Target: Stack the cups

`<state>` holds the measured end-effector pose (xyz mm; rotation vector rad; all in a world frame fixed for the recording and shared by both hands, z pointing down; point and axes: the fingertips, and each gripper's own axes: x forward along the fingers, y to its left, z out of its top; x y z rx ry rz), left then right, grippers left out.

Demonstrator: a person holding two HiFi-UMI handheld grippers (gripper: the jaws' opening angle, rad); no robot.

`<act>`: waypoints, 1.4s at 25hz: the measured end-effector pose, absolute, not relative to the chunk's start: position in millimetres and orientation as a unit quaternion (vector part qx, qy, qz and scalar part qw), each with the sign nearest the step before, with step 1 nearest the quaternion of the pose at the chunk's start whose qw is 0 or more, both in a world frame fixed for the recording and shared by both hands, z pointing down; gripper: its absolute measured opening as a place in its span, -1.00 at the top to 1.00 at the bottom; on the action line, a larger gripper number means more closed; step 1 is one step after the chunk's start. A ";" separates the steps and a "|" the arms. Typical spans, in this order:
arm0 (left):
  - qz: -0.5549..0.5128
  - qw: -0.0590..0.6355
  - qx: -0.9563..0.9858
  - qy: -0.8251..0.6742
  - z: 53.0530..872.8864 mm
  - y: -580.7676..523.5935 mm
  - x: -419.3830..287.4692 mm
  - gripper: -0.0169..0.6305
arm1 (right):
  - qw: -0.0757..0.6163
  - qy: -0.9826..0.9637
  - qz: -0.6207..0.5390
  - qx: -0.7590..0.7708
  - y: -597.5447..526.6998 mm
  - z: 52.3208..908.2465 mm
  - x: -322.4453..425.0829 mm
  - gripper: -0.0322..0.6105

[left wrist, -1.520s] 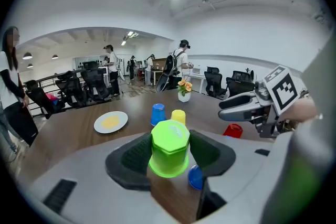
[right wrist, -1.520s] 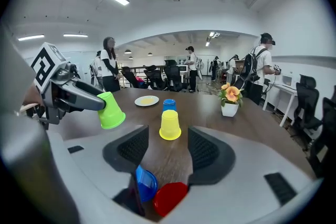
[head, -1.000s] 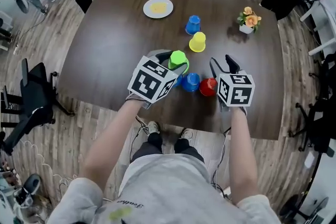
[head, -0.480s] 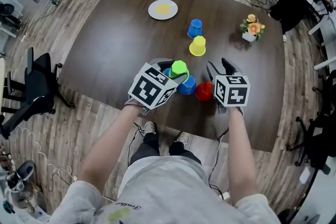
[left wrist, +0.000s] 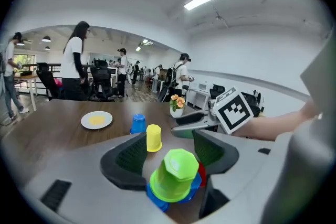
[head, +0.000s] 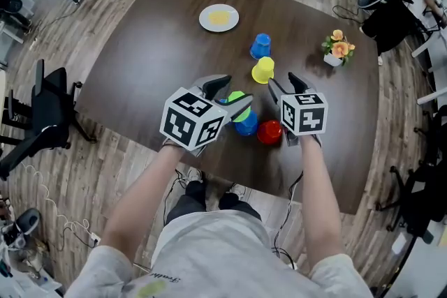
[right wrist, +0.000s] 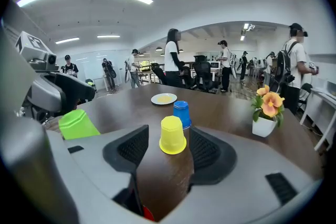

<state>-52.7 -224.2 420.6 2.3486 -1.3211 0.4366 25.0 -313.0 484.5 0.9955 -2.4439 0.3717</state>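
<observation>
Head view: the left gripper brackets the green cup, which sits upturned on a blue cup. The red cup is just beside the stack at its 4 o'clock and the yellow cup lies at its 1 o'clock. Left gripper view: the jaws have just been opening and stand wide, with the green cup between them, unpressed and tilted. A crooked pull-back could clip it and topple the stack. Right gripper view: the right gripper gapes empty, with the yellow cup at 12 o'clock just ahead of its pads. A hasty reach could knock it into the far blue cup.
</observation>
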 end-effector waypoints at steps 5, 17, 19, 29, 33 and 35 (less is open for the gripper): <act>0.140 0.196 0.818 -0.523 416.9 -243.0 -74.8 0.11 | 0.262 -0.894 0.132 0.340 -333.2 499.8 4.0 0.19; 0.150 0.224 0.779 -0.566 440.3 -251.4 -124.2 0.18 | 0.310 -0.884 0.142 0.320 -361.6 540.4 -20.3 0.18; 0.153 0.226 0.780 -0.563 441.9 -251.5 -126.6 0.19 | 0.313 -0.883 0.137 0.322 -360.6 539.6 -18.5 0.20; 0.166 0.224 0.812 -0.513 449.5 -263.3 -110.9 0.20 | 0.272 -0.880 0.113 0.372 -335.7 483.2 10.4 0.21; 0.172 0.220 0.823 -0.494 451.4 -268.1 -109.6 0.21 | 0.260 -0.873 0.110 0.399 -317.0 464.4 23.5 0.21; 0.173 0.220 0.828 -0.486 452.2 -269.7 -109.8 0.21 | 0.257 -0.868 0.110 0.410 -305.6 456.8 28.3 0.21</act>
